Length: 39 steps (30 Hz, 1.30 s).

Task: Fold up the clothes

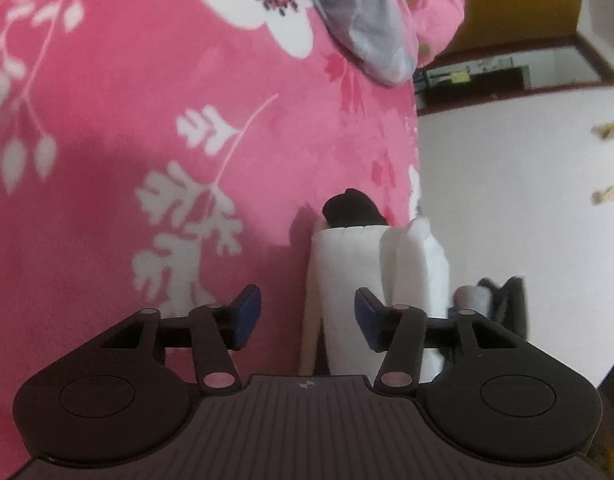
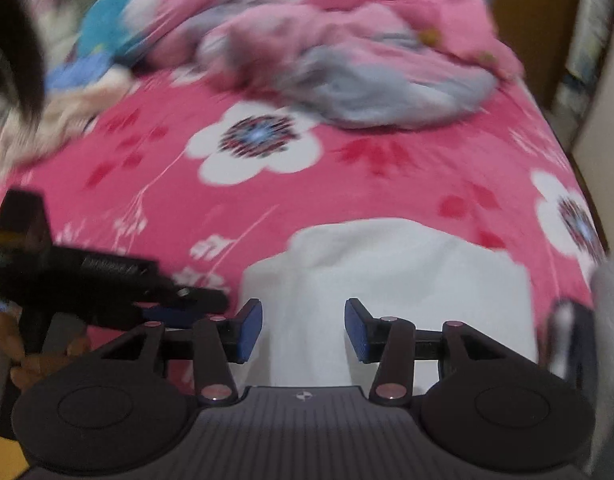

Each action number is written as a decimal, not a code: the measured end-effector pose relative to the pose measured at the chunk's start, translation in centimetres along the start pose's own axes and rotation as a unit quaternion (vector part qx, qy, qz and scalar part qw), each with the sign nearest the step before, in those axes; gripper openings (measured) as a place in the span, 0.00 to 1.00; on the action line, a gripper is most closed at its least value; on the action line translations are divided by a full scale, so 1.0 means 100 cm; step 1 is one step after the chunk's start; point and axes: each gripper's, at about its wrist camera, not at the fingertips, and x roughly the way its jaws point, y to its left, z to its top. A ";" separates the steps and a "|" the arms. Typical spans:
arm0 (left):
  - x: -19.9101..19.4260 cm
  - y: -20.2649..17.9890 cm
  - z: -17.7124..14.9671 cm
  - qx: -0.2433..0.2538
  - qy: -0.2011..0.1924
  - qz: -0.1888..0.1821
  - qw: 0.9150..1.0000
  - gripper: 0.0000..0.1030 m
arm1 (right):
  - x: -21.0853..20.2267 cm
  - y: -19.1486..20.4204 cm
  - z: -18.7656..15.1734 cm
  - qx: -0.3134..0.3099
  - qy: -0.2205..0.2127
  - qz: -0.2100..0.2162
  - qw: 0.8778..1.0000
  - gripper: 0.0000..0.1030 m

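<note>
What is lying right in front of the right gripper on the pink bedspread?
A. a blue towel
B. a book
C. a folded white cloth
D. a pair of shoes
C: the right wrist view shows a folded white cloth on the flowered pink bedspread, just beyond the open right gripper, whose fingers hold nothing.

Bedspread (image 2: 347, 184): soft matt pink fleece. White garment (image 2: 387, 272): smooth matt cloth. Right claw (image 2: 303, 330): matt black plastic, blue pads (image 2: 249, 330).

A pink floral bedspread (image 1: 147, 120) meets a white wall (image 1: 507, 184) and brown wooden furniture (image 1: 519, 12).
</note>
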 end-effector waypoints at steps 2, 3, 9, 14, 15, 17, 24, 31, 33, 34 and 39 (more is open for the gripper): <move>0.004 0.006 0.000 -0.021 0.004 -0.021 1.000 0.53 | 0.015 0.010 0.003 -0.018 0.018 -0.005 1.000 0.47; 0.007 0.009 0.001 -0.030 0.005 -0.032 0.999 0.53 | 0.020 0.010 0.005 -0.017 0.026 -0.011 0.999 0.45; 0.021 0.009 0.009 -0.042 0.004 -0.066 0.997 0.53 | 0.035 0.000 0.006 0.016 0.048 -0.030 0.998 0.14; 0.026 0.005 0.007 -0.028 0.007 -0.075 0.997 0.29 | 0.022 -0.028 0.002 0.101 0.029 -0.017 0.994 0.02; 0.026 0.001 0.006 -0.019 0.004 -0.079 0.997 0.24 | 0.017 -0.037 0.000 0.132 0.018 -0.009 0.991 0.01; 0.022 -0.006 0.005 0.001 -0.008 -0.076 0.997 0.09 | 0.006 -0.053 -0.004 0.186 -0.003 0.003 0.983 0.01; -0.002 -0.040 0.000 0.055 -0.042 -0.103 0.992 0.04 | -0.027 -0.091 -0.017 0.305 -0.077 0.044 0.948 0.01; 0.030 -0.069 -0.015 0.124 0.008 -0.119 0.985 0.04 | -0.038 -0.101 -0.024 0.326 -0.114 0.062 0.936 0.01; 0.042 -0.070 -0.020 0.130 0.022 -0.115 0.985 0.04 | -0.039 -0.102 -0.026 0.327 -0.119 0.065 0.935 0.01; 0.047 -0.070 -0.022 0.133 0.028 -0.113 0.984 0.04 | -0.040 -0.103 -0.026 0.326 -0.122 0.068 0.935 0.01; 0.070 -0.067 -0.029 0.145 0.058 -0.095 0.983 0.04 | -0.046 -0.103 -0.027 0.313 -0.133 0.085 0.936 0.01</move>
